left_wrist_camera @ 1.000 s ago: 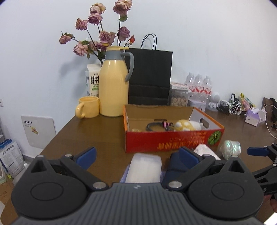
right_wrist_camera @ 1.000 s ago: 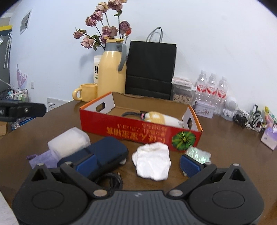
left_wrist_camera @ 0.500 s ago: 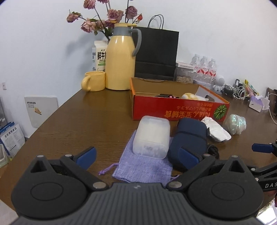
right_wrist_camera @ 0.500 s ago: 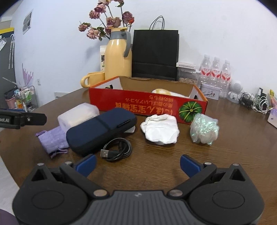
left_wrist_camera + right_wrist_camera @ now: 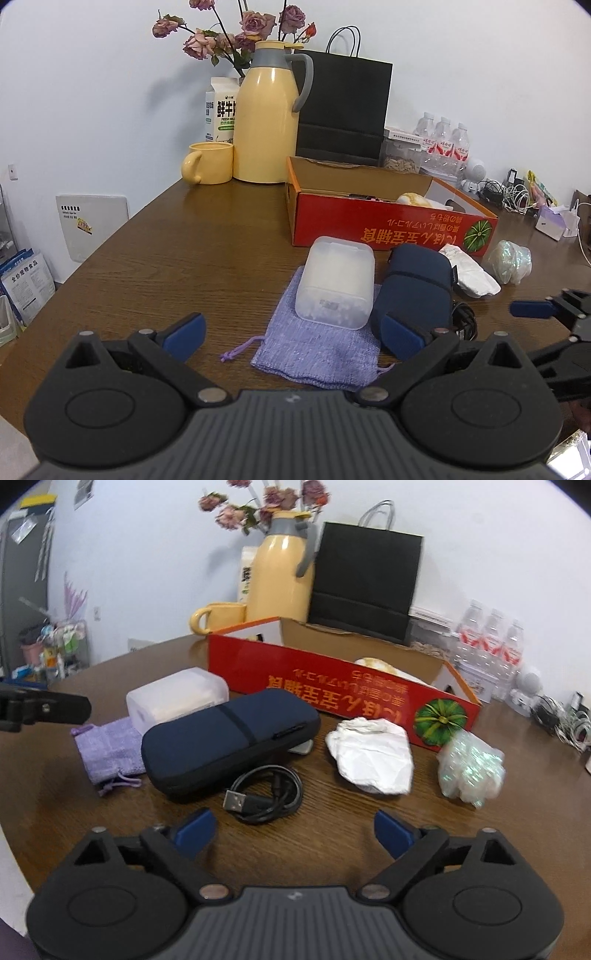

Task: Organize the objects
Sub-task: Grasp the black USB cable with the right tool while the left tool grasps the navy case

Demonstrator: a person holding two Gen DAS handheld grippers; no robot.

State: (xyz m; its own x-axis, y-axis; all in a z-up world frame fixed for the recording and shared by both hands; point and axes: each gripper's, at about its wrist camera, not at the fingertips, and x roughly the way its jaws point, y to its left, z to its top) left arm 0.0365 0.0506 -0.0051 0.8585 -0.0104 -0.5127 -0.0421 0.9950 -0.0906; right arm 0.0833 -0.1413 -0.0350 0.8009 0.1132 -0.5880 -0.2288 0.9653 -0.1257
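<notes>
On the brown table, in front of a red cardboard box, lie a frosted plastic case on a purple pouch, a navy zip case, a coiled black USB cable, a crumpled white paper and an iridescent bag. My left gripper is open and empty, near the pouch. My right gripper is open and empty, just short of the cable.
A yellow thermos, yellow mug, milk carton, black paper bag and water bottles stand along the back wall. Cables and small items lie far right. The table's edge runs along the left.
Both grippers have drawn back from the box and risen, so the items in front of it now show in full. Nothing on the table has moved.
</notes>
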